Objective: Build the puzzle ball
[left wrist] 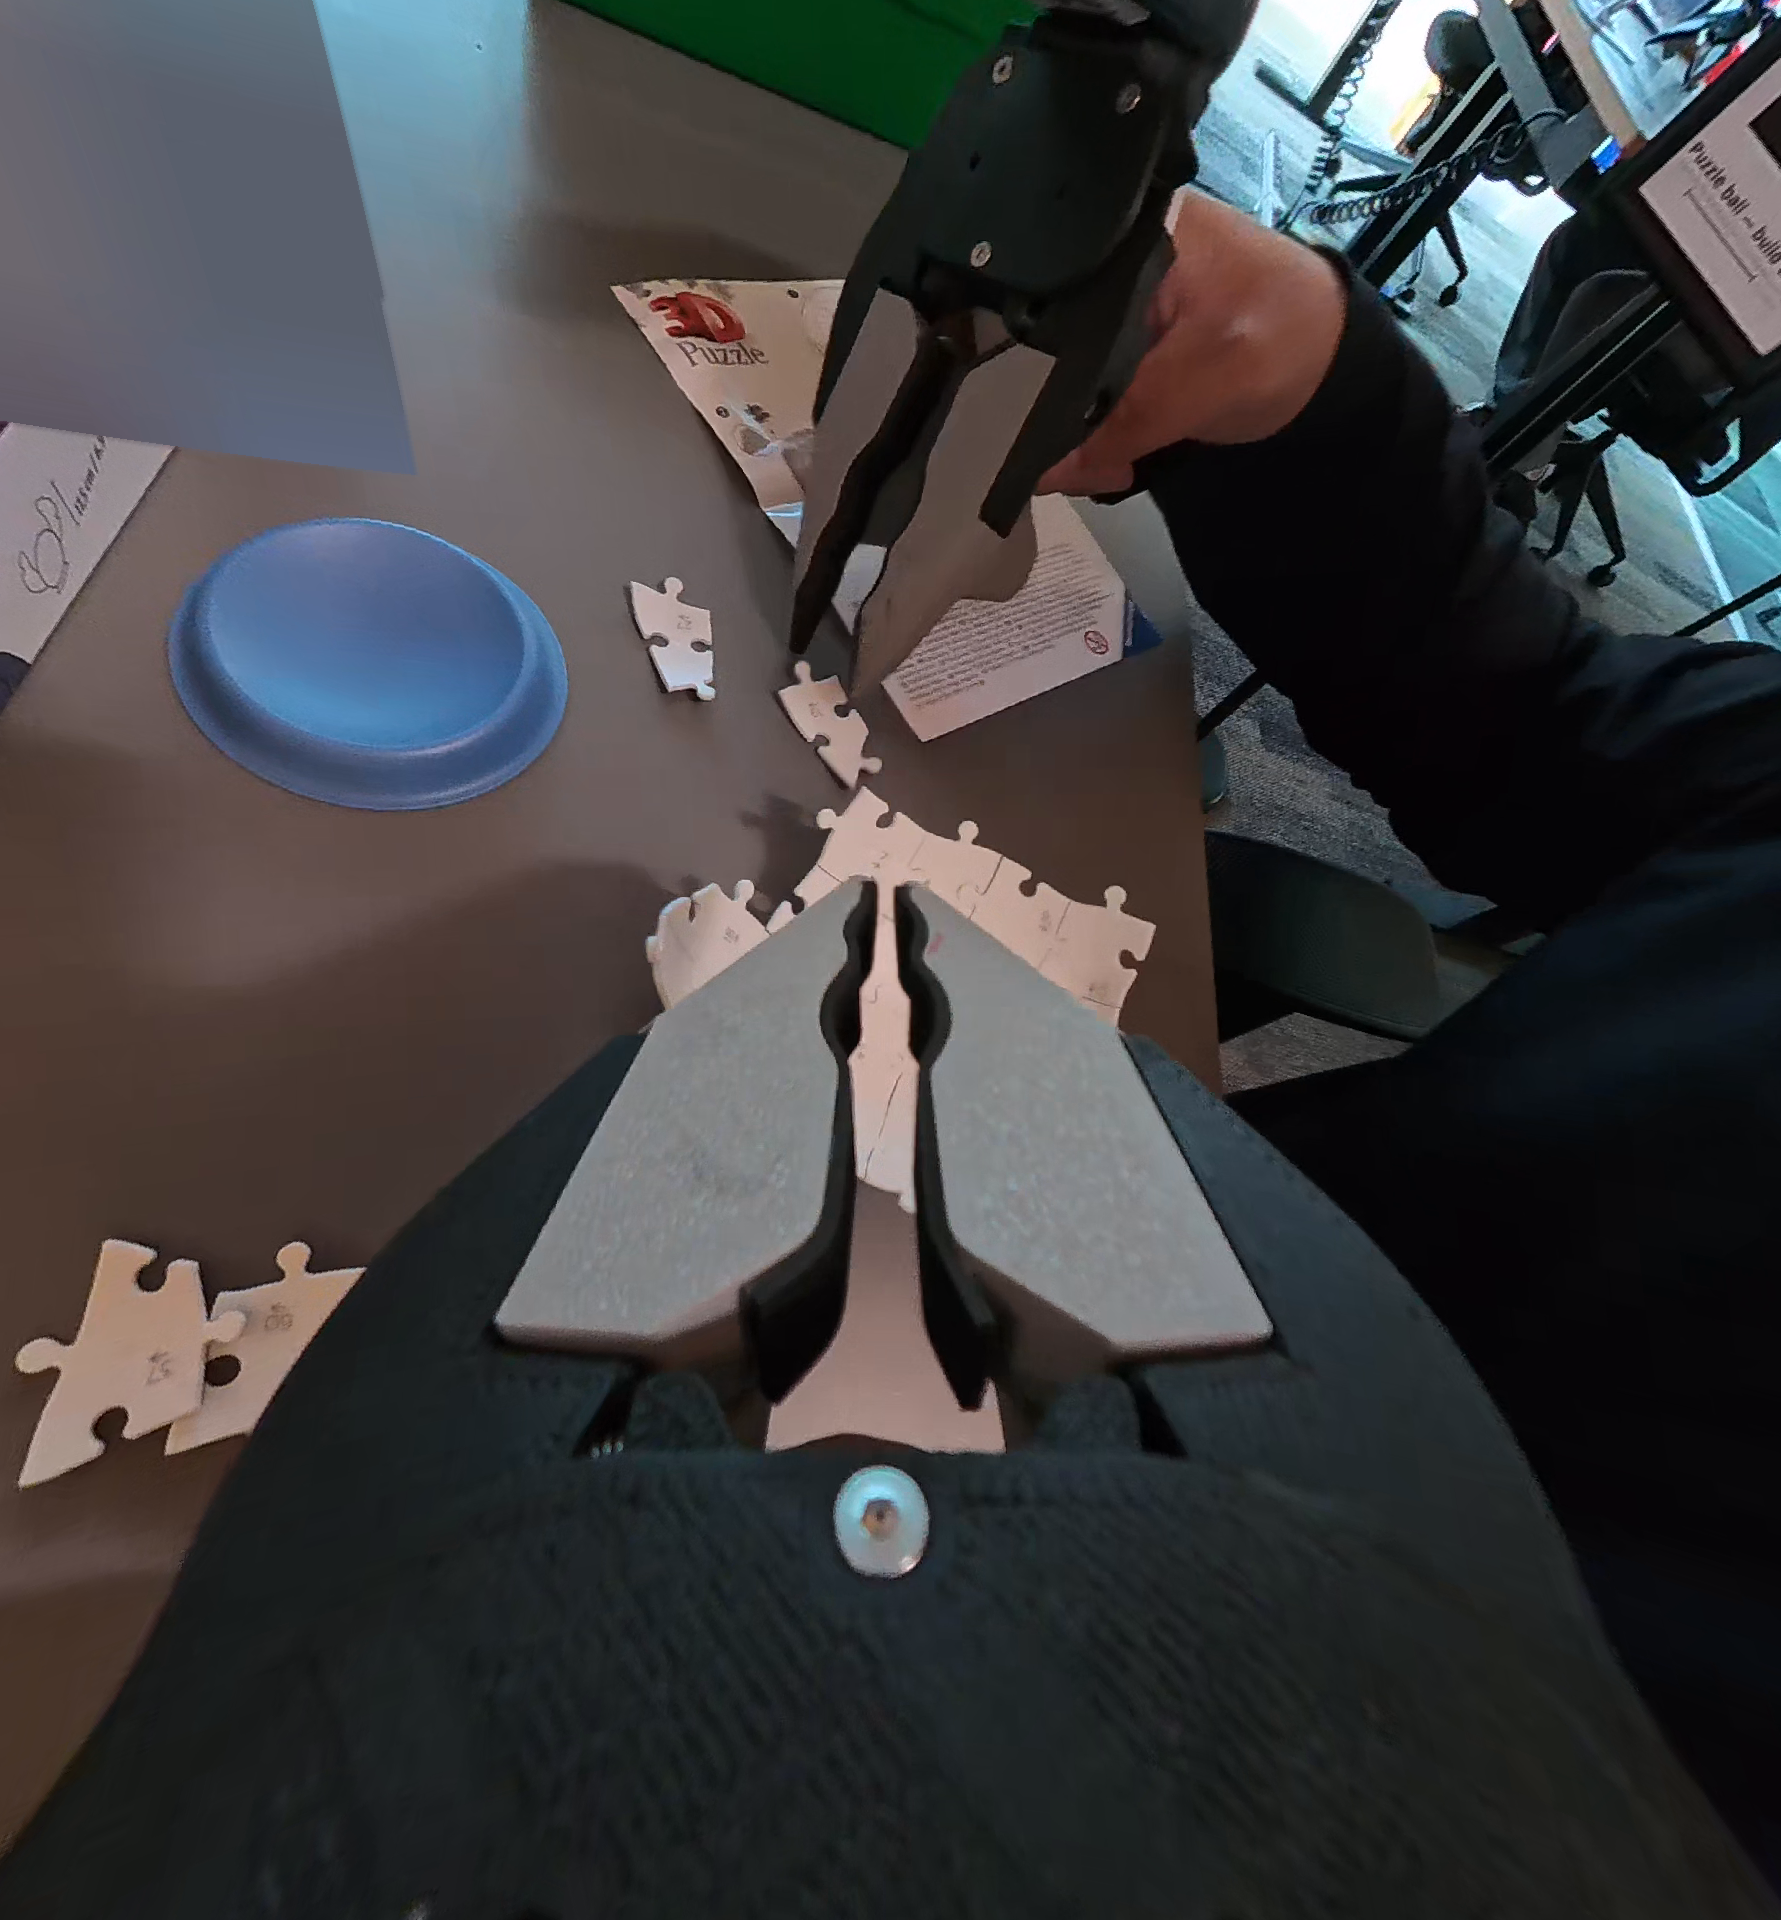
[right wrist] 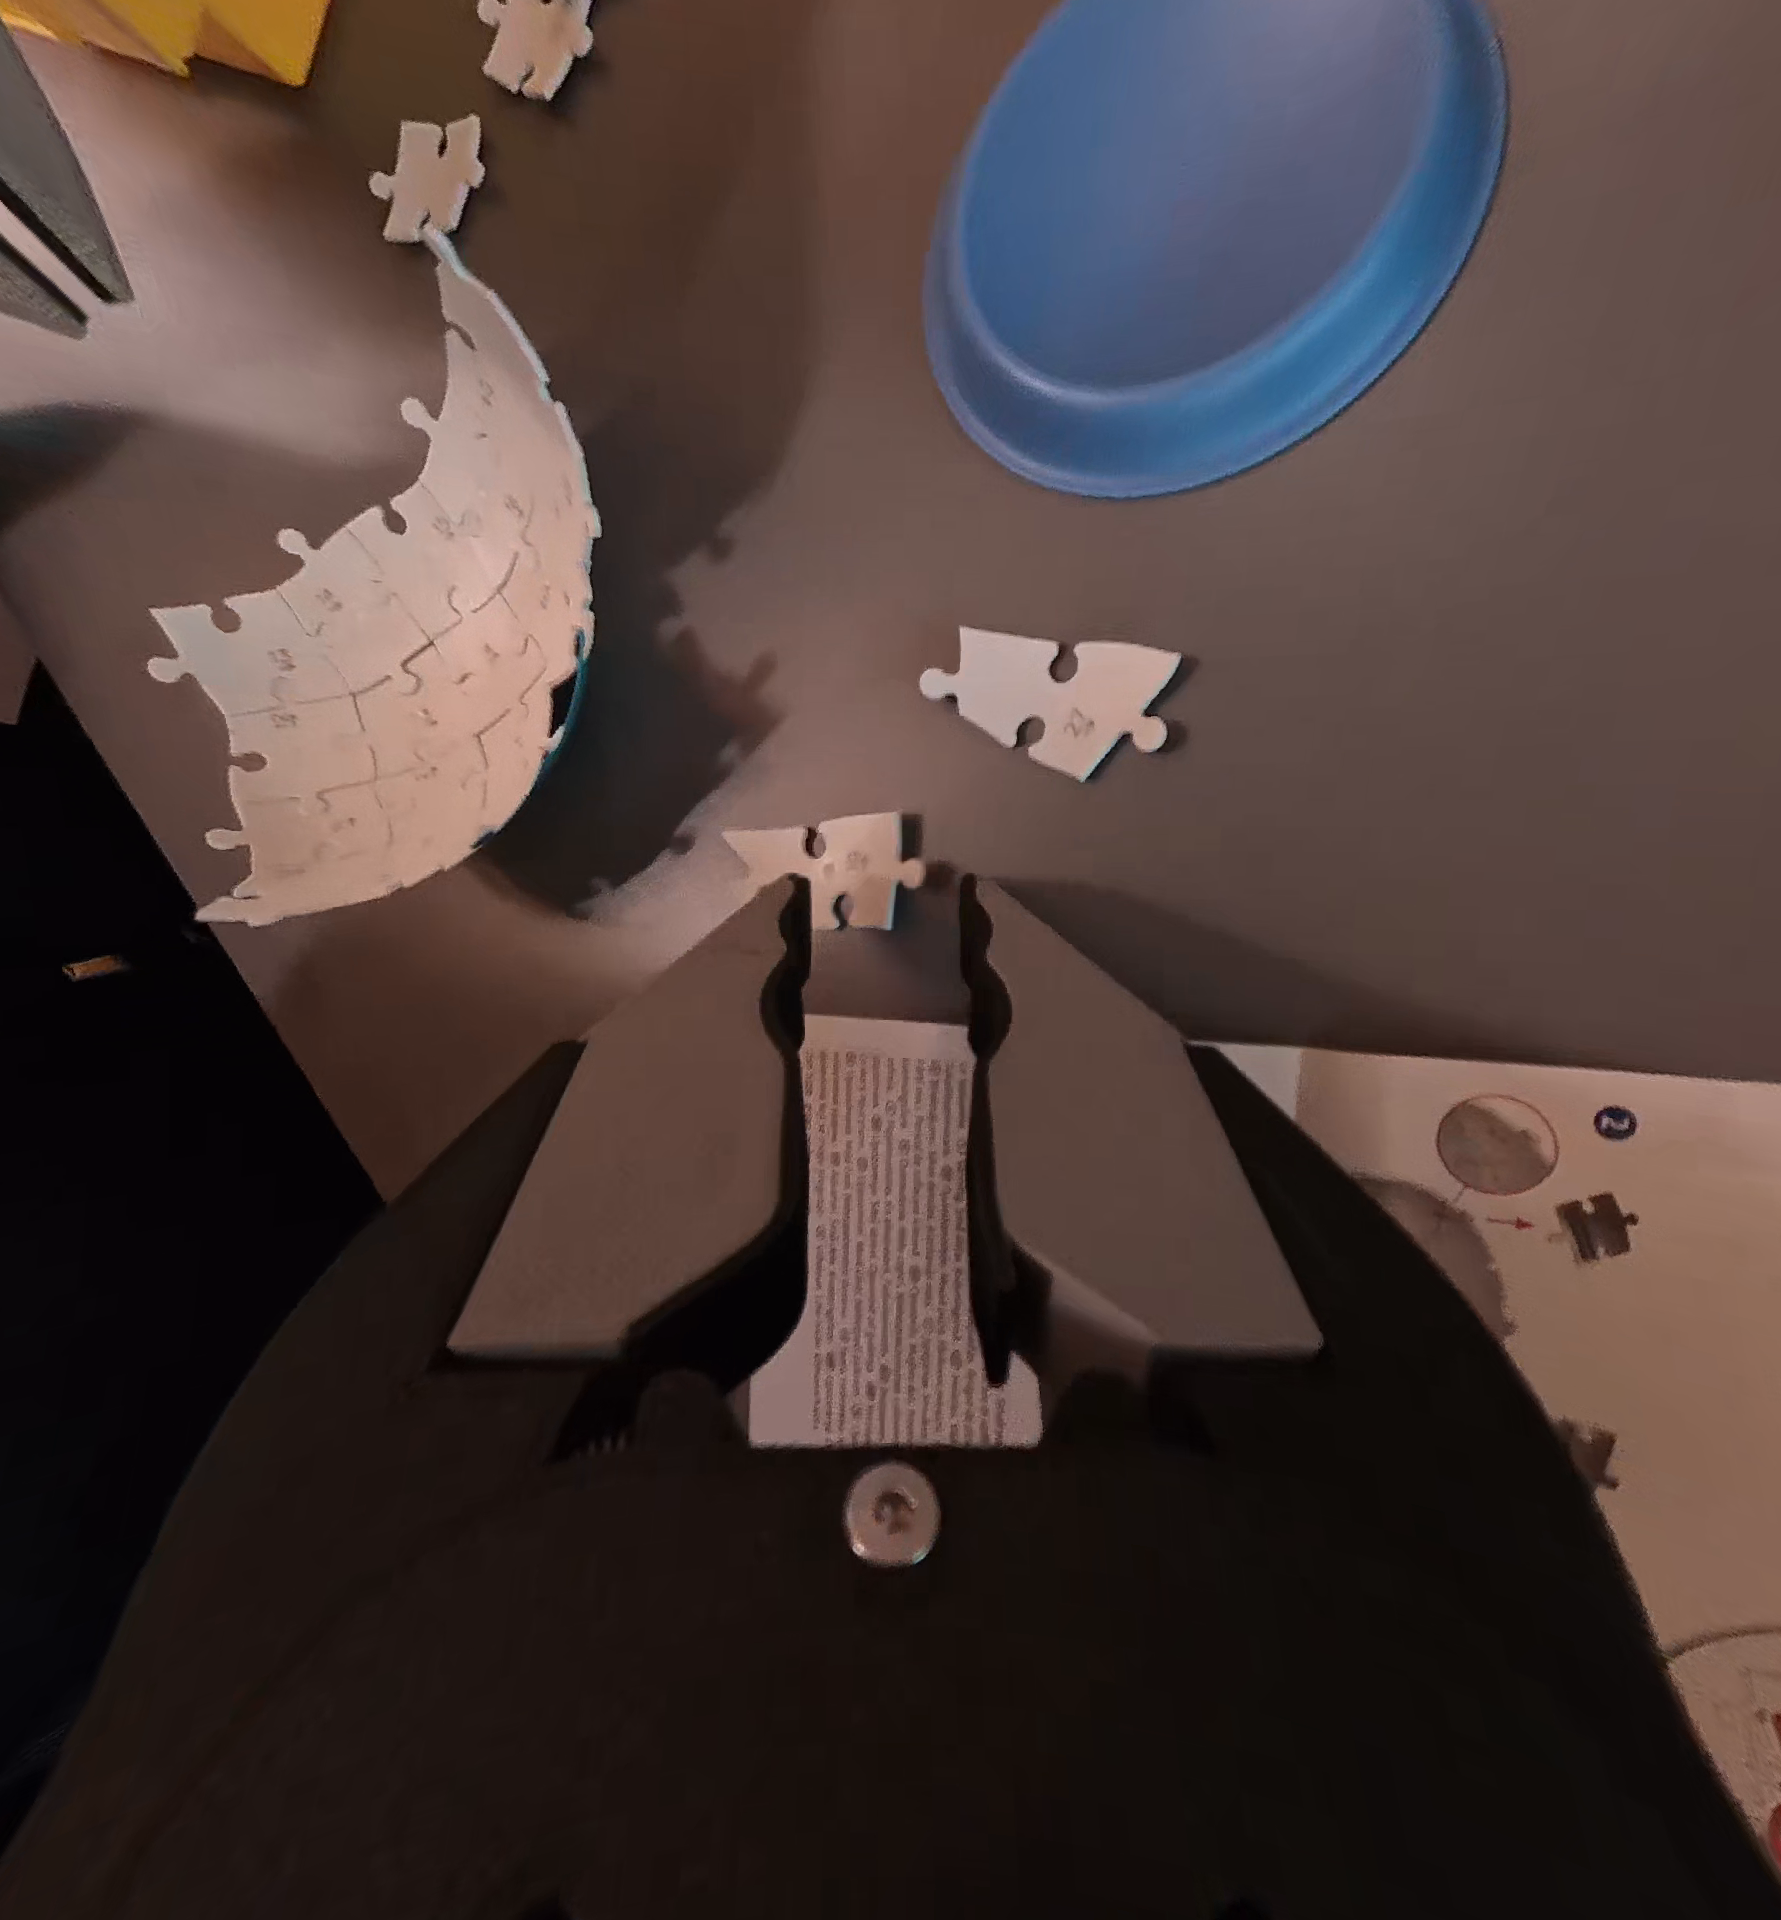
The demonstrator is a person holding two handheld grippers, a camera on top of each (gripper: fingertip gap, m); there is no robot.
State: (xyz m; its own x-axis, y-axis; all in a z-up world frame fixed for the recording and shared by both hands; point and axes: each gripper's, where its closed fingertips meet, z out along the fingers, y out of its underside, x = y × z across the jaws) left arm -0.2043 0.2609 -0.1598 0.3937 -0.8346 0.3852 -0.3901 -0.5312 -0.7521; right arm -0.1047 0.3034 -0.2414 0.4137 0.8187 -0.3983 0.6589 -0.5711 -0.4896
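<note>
On the bench (left wrist: pixel 242 987), the blue dish (left wrist: pixel 366 665) lies left; the left claw (left wrist: pixel 886 899) pinches the half-built puzzle ball (right wrist: pixel 429 665); the right claw (right wrist: pixel 881 894), narrowly parted, hovers at a 2-piece puzzle bit (right wrist: pixel 844 857) beside the leaflet (left wrist: pixel 1011 644)

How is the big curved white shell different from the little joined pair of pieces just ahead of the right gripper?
The curved shell is many interlocked pieces bowed into part of a sphere, while the small pair is just two pieces. The shell is held by the left gripper, whose jaws are nearly closed on it; the pair lies loose on the table, ahead of the right gripper, whose jaws are open. Both are white, knobbed and numbered.
</note>
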